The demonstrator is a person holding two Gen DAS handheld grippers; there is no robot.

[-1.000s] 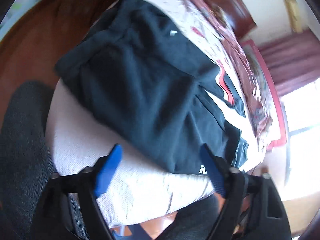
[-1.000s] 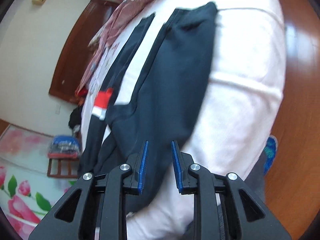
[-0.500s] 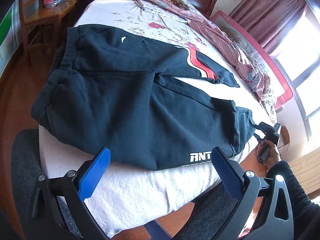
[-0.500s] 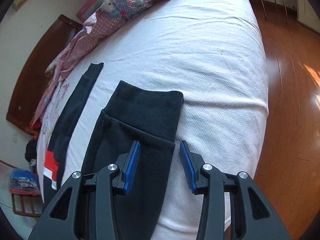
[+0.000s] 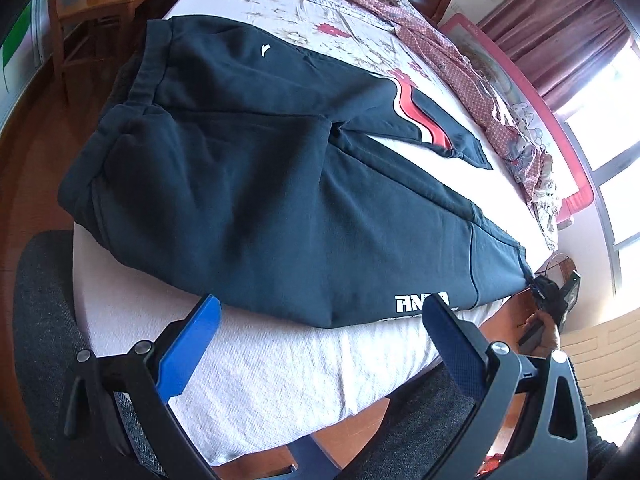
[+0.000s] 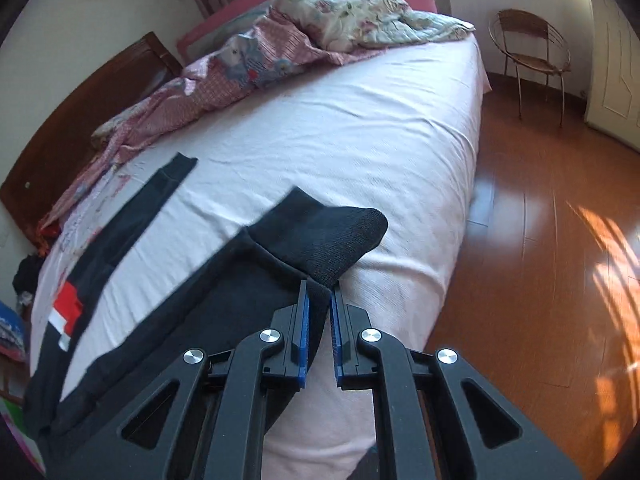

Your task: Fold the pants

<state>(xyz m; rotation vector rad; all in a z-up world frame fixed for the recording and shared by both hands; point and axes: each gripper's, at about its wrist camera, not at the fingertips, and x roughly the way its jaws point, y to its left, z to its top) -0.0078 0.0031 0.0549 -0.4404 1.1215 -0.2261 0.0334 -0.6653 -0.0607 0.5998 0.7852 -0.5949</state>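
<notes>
Dark navy pants (image 5: 256, 184) lie spread on a white bed (image 5: 280, 364), waistband at the left, legs running to the right. The far leg has a red and white stripe (image 5: 416, 116). My left gripper (image 5: 320, 312) is open and empty, hovering just off the near edge of the near leg. My right gripper (image 6: 319, 300) is shut on the near leg's cuff (image 6: 328, 240) and lifts it off the sheet; it also shows far right in the left wrist view (image 5: 554, 300). The far leg (image 6: 132, 216) lies flat.
A crumpled pink floral quilt (image 6: 280, 48) lies along the far side of the bed. A wooden headboard (image 6: 80, 120) stands behind. A wire chair (image 6: 532, 52) and wooden floor (image 6: 540, 240) lie to the right. A wooden nightstand (image 5: 108, 0) stands by the waistband.
My right gripper closed on the near leg's cuff and raised it from the sheet. My left gripper moved closer to the near leg and stays open.
</notes>
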